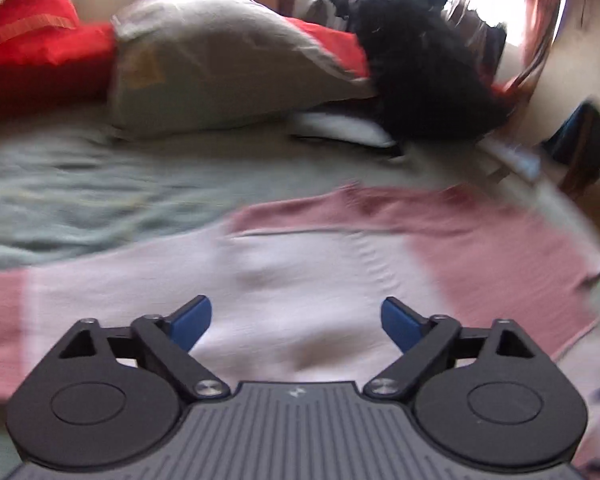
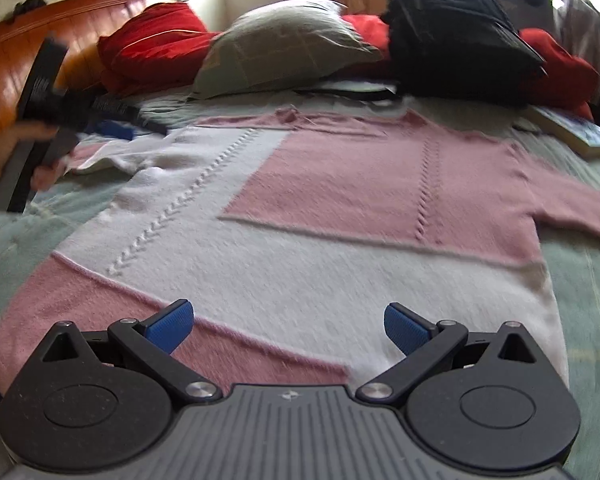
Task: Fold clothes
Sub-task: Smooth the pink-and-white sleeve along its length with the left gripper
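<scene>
We hover both grippers — left gripper [image 1: 296,322], right gripper [image 2: 289,326] — jaws wide and empty, over a pink-and-white sweater [image 2: 340,208] spread flat for folding

Left wrist view is motion-blurred throughout; we cannot resolve the knit of the sweater [image 1: 300,264] there, and its near hem is hidden behind the left gripper [image 1: 296,322]. In the right wrist view the sweater's right sleeve runs off the frame edge. Book [image 2: 580,132] cover at far right: illegible.
</scene>
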The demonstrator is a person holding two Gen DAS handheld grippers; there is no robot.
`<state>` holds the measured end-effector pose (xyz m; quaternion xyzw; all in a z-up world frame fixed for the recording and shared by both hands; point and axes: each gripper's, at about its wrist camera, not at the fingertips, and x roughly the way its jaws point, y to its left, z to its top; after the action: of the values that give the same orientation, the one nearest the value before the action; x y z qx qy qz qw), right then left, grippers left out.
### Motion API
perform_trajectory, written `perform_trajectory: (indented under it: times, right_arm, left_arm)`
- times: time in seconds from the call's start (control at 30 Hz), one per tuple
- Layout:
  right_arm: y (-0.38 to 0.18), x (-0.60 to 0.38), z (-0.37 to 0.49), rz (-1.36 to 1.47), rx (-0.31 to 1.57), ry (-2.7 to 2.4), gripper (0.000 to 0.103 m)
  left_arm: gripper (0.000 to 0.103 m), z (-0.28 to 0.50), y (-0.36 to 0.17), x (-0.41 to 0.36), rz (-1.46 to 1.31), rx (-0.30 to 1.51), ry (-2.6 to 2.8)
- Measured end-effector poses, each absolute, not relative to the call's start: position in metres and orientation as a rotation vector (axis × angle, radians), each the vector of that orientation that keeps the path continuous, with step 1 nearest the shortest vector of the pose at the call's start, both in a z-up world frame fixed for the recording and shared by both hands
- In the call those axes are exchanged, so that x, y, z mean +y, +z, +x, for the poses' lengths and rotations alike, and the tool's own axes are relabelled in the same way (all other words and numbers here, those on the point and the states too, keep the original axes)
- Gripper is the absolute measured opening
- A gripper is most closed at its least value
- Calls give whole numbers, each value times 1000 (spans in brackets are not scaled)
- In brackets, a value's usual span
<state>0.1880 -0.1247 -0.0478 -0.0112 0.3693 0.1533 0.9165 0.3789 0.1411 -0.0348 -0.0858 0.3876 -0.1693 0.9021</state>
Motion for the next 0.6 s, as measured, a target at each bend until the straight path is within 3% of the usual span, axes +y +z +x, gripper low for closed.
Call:
perform_trajectory:
  times: [0.17,0.47,0.53,0.6]
  right_arm:
    - [-53,-114,199,-29,784,383,103]
    - [-75,-125,201,29,794,478,103]
    - [-75,-129,201,41,789,493,103]
    - [-76,-132,201,50,785,506,103]
  left_arm:
    - [93,418,-67,117,-319,966,-377]
    - [93,492,-91,116,-337,892,-214]
    - [102,509,-95,114,-341,882,-193]
    - [102,517,-96,109,-320,872,-181]
